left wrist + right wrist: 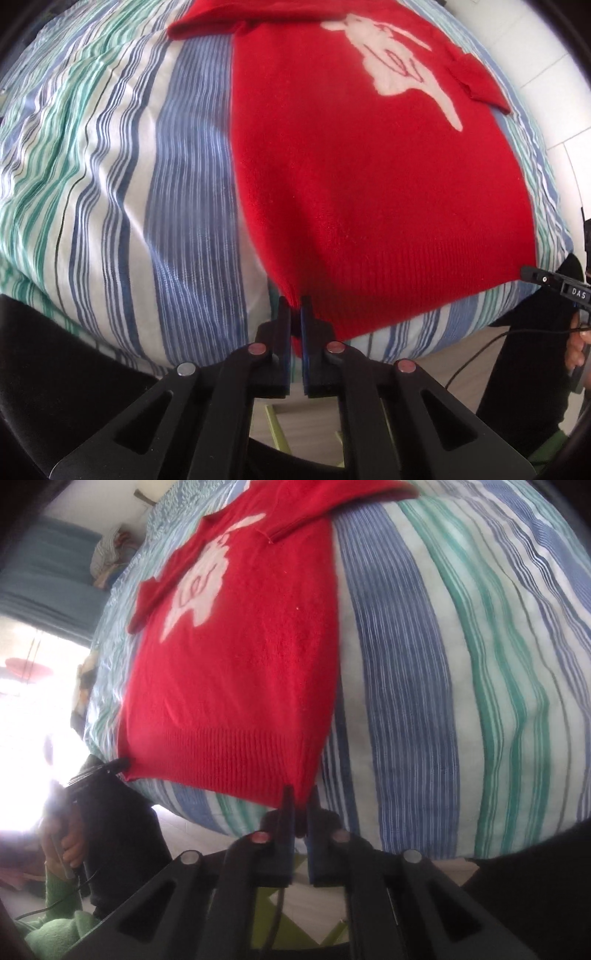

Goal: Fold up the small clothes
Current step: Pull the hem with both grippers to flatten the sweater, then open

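Item: red knitted sweater with white rabbit motif [369, 192], flat on striped bedsheet [110, 206].
Left gripper [294, 306]: pinching hem corner.
Right gripper [301, 797]: pinching opposite corner (equally near).
Axis: runs away from both.

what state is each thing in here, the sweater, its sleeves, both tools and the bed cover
red sweater: spread flat, front up, unfolded
sleeves: both folded in across the chest
left tool: shut on the hem's left corner
right tool: shut on the hem's right corner
striped bed cover: spread, lightly wrinkled
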Demonstrator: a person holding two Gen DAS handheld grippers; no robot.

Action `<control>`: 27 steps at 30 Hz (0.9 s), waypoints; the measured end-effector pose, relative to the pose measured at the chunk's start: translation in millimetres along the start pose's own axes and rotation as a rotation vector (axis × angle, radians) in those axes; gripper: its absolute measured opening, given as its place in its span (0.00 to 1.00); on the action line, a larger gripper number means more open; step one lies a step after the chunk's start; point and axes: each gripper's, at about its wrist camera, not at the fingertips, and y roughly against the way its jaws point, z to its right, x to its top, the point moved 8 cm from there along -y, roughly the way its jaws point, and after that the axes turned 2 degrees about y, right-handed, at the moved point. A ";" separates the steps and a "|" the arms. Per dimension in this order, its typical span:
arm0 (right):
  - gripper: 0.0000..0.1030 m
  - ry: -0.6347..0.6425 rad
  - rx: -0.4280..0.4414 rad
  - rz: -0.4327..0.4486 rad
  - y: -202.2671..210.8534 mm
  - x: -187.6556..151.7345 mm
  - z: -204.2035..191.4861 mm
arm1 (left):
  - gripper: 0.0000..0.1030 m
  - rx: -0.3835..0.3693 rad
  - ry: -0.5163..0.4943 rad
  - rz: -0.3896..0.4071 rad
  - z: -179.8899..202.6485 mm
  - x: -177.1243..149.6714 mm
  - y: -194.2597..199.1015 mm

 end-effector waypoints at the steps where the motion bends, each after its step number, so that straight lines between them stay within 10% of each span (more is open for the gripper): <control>1: 0.04 0.004 -0.023 -0.005 -4.7 -1.7 6.1 | 0.03 0.014 0.005 -0.002 -1.0 0.1 -3.0; 27: 0.05 -0.072 -0.049 0.011 -37.1 -2.0 15.7 | 0.03 0.060 0.019 0.004 11.5 17.5 -68.1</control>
